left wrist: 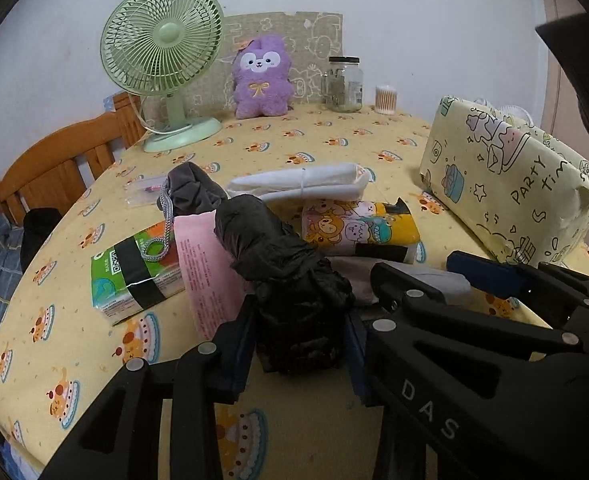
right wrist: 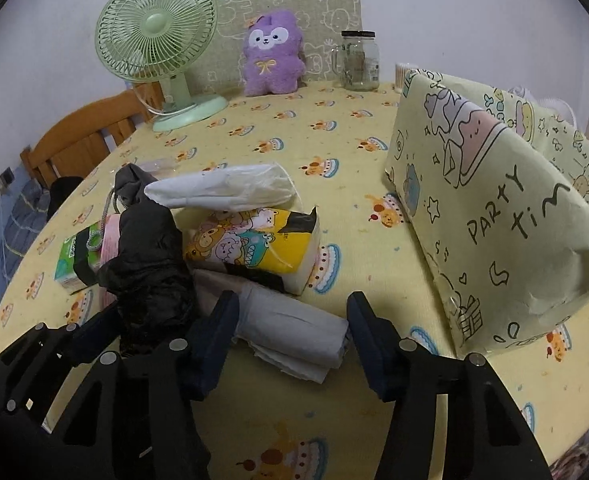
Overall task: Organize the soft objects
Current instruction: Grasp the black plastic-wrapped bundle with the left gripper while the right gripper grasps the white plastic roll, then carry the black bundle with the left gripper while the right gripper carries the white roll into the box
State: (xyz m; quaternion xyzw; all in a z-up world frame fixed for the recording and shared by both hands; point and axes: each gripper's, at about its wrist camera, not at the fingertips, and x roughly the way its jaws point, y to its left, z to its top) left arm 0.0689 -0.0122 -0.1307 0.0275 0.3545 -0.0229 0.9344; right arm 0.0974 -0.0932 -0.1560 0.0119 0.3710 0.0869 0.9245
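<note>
My left gripper (left wrist: pixel 300 344) is shut on a crumpled black bag (left wrist: pixel 286 276), which also shows in the right wrist view (right wrist: pixel 146 264). My right gripper (right wrist: pixel 292 344) is open around a grey-white folded cloth (right wrist: pixel 294 332) on the table, one finger on each side; it also shows in the left wrist view (left wrist: pixel 414 280). Behind lie a cartoon tissue pack (right wrist: pixel 254 248), a white bundle (right wrist: pixel 222 190), a dark grey pouch (left wrist: pixel 192 190), a pink sheet (left wrist: pixel 206 264) and a green tissue pack (left wrist: pixel 134 276). A purple plush (right wrist: pixel 272 54) sits at the back.
A yellow cake-print cloth covers the table (right wrist: pixel 294 128). A large "Party Time" wrapped box (right wrist: pixel 490 216) stands to the right. A green fan (right wrist: pixel 158 36), a glass jar (right wrist: pixel 360 62) and cotton swabs (left wrist: pixel 386 100) stand at the back. A wooden chair (left wrist: pixel 54 172) is at the left.
</note>
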